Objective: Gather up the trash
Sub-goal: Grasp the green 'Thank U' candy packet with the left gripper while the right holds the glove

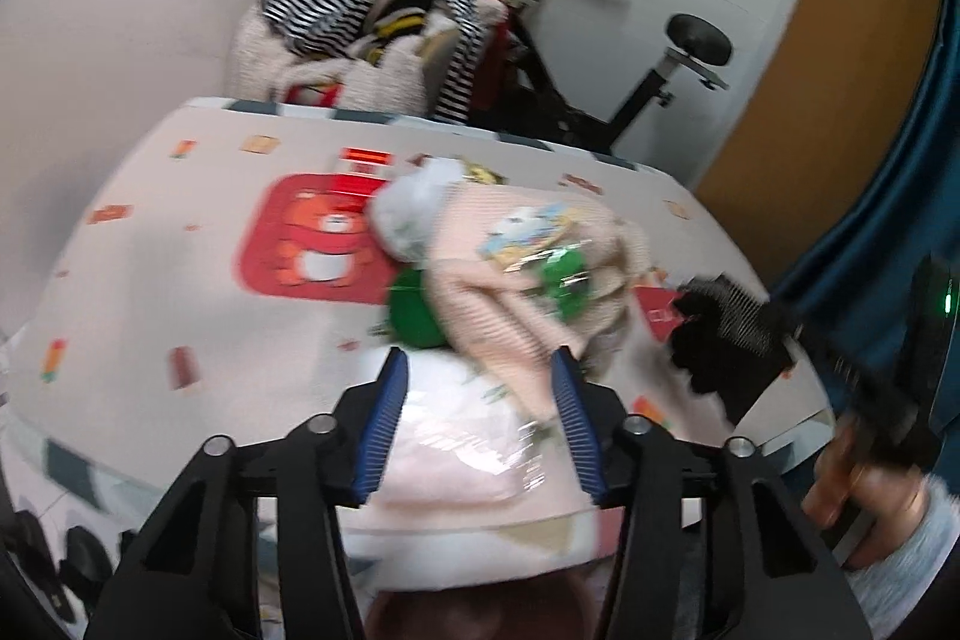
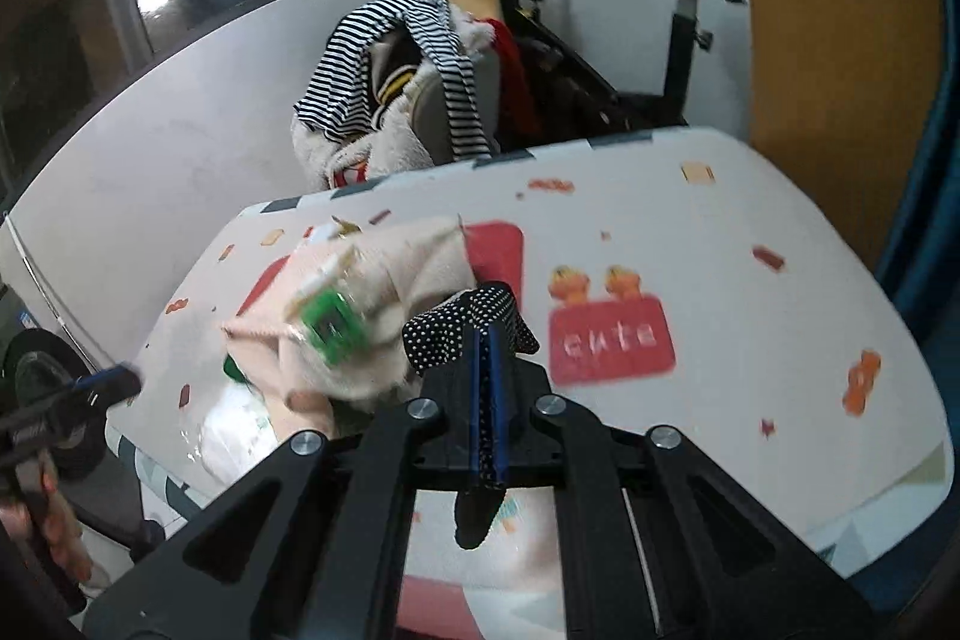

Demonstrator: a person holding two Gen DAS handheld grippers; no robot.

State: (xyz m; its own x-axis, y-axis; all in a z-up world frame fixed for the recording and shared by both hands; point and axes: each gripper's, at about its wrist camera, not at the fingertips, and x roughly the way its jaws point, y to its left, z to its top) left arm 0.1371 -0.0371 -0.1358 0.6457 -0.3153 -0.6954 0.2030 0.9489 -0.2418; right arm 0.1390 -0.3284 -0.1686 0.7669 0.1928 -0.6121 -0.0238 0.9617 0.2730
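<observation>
Black polka-dot cloth [image 2: 474, 316] is clamped in the right gripper [image 2: 487, 340], jaws fully clenched on it, lifted over the table [image 2: 750, 340]. Left gripper [image 1: 480, 364] is partly spread, pink fabric pile [image 1: 528, 280] and clear plastic wrapper [image 1: 480, 448] between its pads [image 1: 384, 412]; contact unclear through blur. Green item [image 1: 414, 307] lies under the pile.

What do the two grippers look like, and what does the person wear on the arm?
Both the left gripper and the right gripper have black angular frames with round silver bolts and ribbed blue finger pads. The person's hand comes out of a fuzzy light grey sleeve.
</observation>
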